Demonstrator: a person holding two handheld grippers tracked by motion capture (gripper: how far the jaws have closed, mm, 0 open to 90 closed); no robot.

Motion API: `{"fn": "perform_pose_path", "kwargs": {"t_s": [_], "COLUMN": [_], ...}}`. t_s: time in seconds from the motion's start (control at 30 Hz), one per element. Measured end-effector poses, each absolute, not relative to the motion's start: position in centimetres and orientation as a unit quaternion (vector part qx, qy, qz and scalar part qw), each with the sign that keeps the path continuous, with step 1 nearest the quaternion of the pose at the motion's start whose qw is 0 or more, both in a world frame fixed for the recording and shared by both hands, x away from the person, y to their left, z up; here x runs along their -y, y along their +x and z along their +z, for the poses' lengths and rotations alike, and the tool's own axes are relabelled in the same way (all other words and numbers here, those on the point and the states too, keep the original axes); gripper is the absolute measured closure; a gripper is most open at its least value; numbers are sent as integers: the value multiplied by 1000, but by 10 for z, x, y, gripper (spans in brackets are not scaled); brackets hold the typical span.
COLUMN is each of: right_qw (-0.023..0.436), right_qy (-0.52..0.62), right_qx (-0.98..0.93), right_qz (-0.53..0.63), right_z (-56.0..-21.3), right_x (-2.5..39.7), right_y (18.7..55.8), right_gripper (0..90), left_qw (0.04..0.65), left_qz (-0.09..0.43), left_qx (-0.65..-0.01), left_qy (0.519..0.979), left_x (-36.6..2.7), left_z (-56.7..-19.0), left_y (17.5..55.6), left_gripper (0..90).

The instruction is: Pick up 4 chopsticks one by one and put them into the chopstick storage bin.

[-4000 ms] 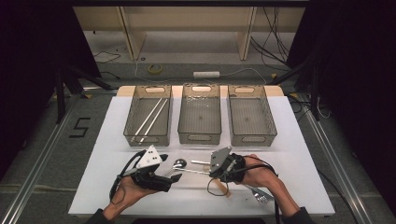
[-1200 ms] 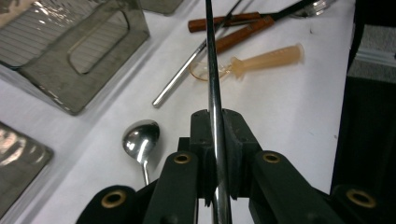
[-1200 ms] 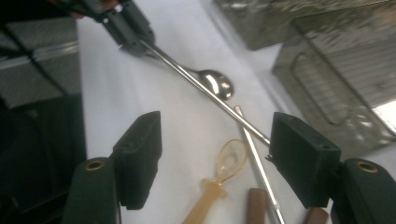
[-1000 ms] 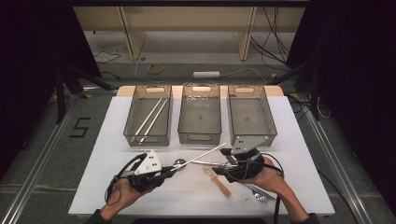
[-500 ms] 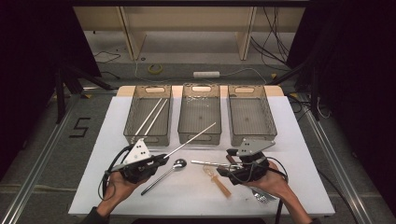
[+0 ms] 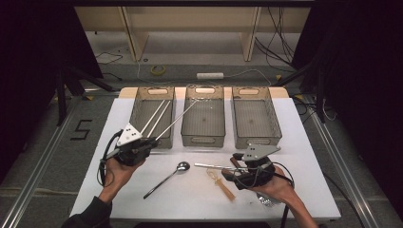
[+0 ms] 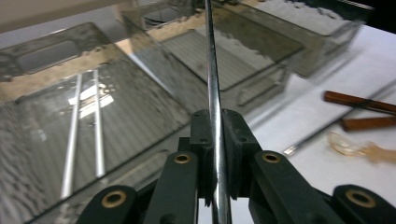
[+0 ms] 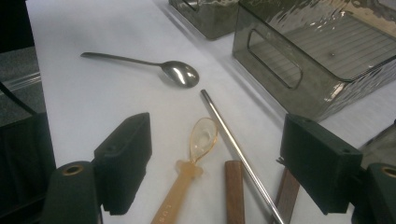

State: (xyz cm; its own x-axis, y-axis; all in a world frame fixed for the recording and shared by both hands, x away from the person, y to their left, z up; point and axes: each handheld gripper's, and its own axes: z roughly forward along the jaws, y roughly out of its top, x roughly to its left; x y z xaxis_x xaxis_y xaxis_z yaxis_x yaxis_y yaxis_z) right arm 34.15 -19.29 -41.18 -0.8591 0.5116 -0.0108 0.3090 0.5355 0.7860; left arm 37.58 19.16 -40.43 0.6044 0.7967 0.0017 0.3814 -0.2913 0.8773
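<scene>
Basically the left gripper (image 6: 148, 141) was clamped on a metal chopstick (image 6: 177, 119) near its lower end, jaws pinched tight on the shaft w/ no gap in the left gripper view (image 7: 214, 154). The rod ran up and away, its far tip over the middle bin (image 6: 204, 140), approx. at that bin's back rim, while the gripper itself sat just by the front of the left bin (image 6: 137, 114). Two more metal chopsticks (image 6: 156, 117) already lay in that left bin, so the held one prob. belonged w/ them. Right gripper (image 6: 240, 172) had its jaws wide apart, holding nothing, hovering low over the leftover utensils: another metal chopstick (image 8: 238, 149), a plastic spoon (image 8: 187, 175) and two wooden chopsticks (image 8: 235, 191), all close together on the white table (image 6: 294, 142); a metal spoon (image 6: 169, 178) lay further left, apart from them. Main risk, imo: grip sat so far toward one end that the long rod could pivot or slip between the pads when swung, esp. on smooth steel. Its tip could also catch the wall btwn bins, or drop into the middle bin if let go at this angle. On the right, the tight cluster meant closing could grab two items at once or flick the plastic spoon aside.
</scene>
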Motion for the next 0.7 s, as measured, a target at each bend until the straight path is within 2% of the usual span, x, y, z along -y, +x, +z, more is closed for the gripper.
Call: {"fn": "perform_pose_path", "kwargs": {"t_s": [0.37,0.7], "right_qw": [122,120], "right_qy": [236,236], "right_qx": [-869,-872], "right_qz": [416,412], "right_z": [-414,-415], "right_x": [194,193], "right_y": [341,341], "right_gripper": [261,264], "left_qw": [437,412], "left_qz": [240,246], "left_qx": [-464,-491], "left_qy": [732,727], "left_x": [-223,-230], "left_z": [-416,-426], "left_y": [415,437], "left_gripper": [827,827]}}
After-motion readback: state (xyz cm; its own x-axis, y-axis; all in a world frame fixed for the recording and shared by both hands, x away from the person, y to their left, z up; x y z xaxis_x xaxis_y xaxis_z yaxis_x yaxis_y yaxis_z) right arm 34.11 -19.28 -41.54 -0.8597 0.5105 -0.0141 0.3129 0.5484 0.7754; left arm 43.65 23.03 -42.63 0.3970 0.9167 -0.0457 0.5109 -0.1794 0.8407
